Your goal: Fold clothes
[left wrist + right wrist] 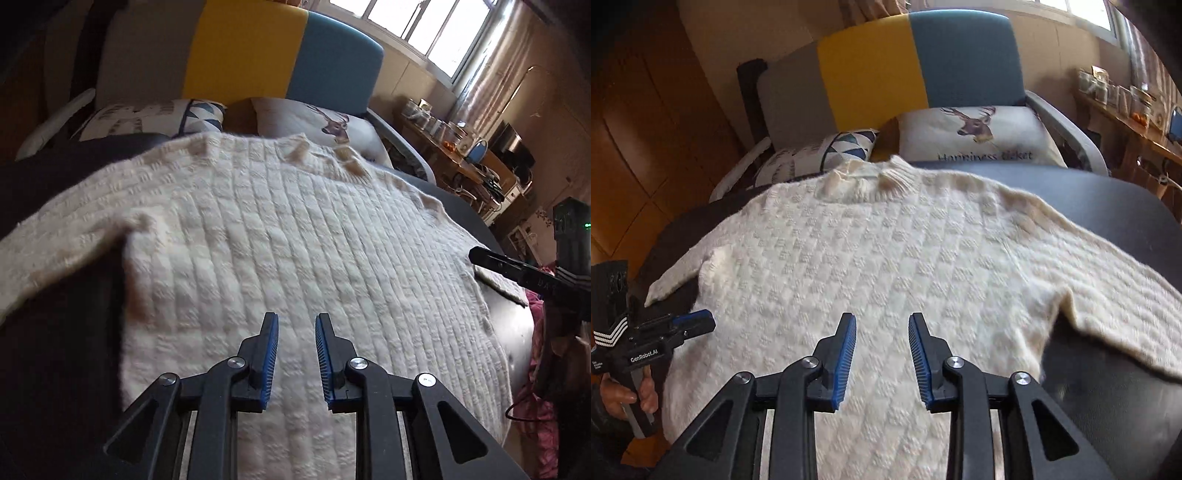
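A cream knitted sweater (pixel 280 236) (pixel 886 258) lies spread flat on a dark bed cover (pixel 1108 206), its collar (pixel 871 177) toward the pillows. One sleeve (pixel 1126 314) reaches out to the right and the other sleeve (pixel 676 277) folds off to the left. My left gripper (pixel 295 317) hovers over the sweater's lower body with its jaws apart and nothing between them; it also shows at the left edge of the right wrist view as the left gripper (pixel 698 317). My right gripper (pixel 882 317) is open above the sweater's lower middle, empty. From the left wrist view the right gripper (pixel 480 254) sits over the right edge.
Two pillows (pixel 979 136) (pixel 827 151) lean on a grey, yellow and blue headboard (pixel 916 74). A wooden wardrobe (pixel 646 147) stands at the left. A cluttered desk (pixel 461 155) stands by the window at the right. Pink cloth (pixel 535 406) lies off the bed's right side.
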`<state>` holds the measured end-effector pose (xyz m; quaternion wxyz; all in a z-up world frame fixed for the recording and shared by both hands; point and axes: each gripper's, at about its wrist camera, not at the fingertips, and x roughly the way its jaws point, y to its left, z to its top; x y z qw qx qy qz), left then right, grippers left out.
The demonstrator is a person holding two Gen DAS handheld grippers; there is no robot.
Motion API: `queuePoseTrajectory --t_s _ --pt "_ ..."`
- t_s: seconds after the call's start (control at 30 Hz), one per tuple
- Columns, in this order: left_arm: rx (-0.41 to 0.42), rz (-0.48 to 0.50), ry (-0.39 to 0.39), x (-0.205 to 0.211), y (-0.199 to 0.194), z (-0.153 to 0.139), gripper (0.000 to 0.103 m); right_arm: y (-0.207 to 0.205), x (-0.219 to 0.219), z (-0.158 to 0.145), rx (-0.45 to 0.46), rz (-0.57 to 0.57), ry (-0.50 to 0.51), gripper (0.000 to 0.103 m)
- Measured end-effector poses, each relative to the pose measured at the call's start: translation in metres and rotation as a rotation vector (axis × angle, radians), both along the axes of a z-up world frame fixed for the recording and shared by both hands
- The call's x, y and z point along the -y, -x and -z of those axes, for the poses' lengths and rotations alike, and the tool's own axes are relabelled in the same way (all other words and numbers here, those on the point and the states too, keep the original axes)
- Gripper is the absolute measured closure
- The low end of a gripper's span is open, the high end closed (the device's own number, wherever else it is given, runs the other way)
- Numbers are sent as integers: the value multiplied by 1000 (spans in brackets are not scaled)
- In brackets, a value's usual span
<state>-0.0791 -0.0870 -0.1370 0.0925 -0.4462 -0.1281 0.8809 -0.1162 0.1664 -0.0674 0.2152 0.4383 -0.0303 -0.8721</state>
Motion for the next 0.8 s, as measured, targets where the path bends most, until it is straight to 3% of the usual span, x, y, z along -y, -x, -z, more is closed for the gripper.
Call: queuePoseTrajectory --t_s 0.17,0.33,0.5,0.6,0.7,0.73,0.77,0.8 --pt "-72 65 57 8 65 -16 82 62 37 -6 -22 -73 23 73" --pt "-68 126 123 -9 155 -11 82 124 71 2 0 -139 -2 73" --pt "-34 206 78 -16 212 -3 81 173 73 27 76 -70 -51 73" --pt "-25 246 118 -26 231 1 54 183 73 35 64 -50 -71 73" --pt "-8 267 166 -35 245 12 50 192 75 45 71 -52 -75 73" --pt "1 276 182 -39 250 16 56 195 74 49 77 -39 -93 73" --pt "1 270 226 -42 253 20 84 196 73 54 81 -28 -107 73" --pt "21 258 249 -43 258 27 99 198 70 58 88 -23 -109 73"
